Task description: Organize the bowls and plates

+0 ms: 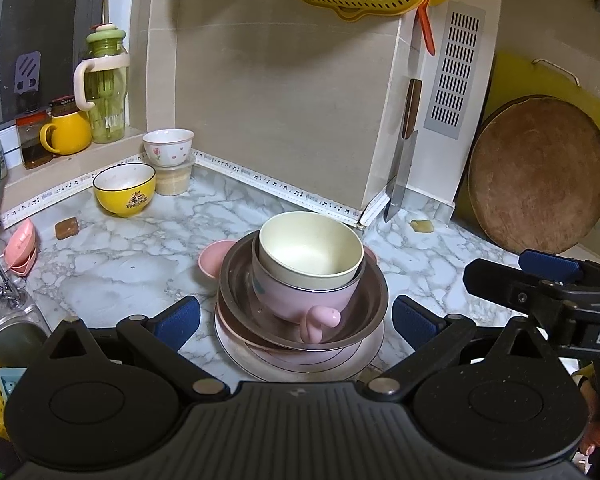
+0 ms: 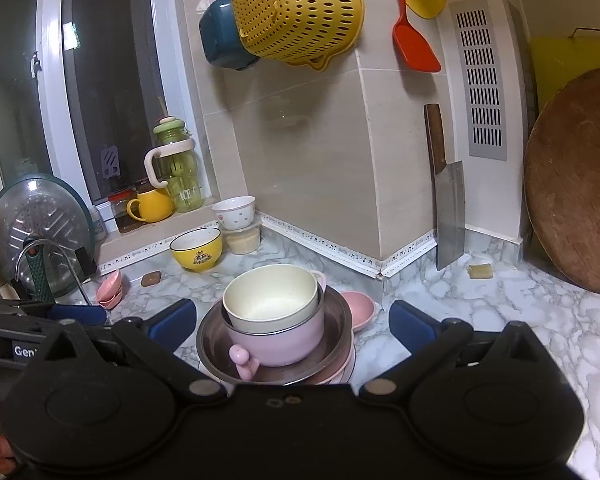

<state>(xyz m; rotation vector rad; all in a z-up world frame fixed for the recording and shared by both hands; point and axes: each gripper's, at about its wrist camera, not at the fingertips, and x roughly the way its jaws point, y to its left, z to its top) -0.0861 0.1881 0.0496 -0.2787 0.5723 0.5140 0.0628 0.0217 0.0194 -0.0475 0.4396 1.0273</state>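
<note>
Both claws wide, empty: left gripper (image 1: 296, 322), right gripper (image 2: 292, 326), flanking stack. Cream bowl (image 1: 310, 254) in pink handled bowl (image 1: 304, 296) in steel bowl (image 1: 340, 320) on plate (image 1: 300, 360), mid marble counter (image 1: 132, 256). Yellow bowl (image 1: 124, 188) nr back-left corner by window sill. Cleaver (image 2: 446, 200) and round wood board (image 2: 576, 184) lean on tiled wall.

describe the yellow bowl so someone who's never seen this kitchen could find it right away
Start at the windowsill ledge in the back left corner of the marble counter. Just below it on the counter sits the yellow bowl, beside a white floral bowl stacked on a lidded tub. It alone is bright yellow with a dark rim and a cartoon print.
</note>
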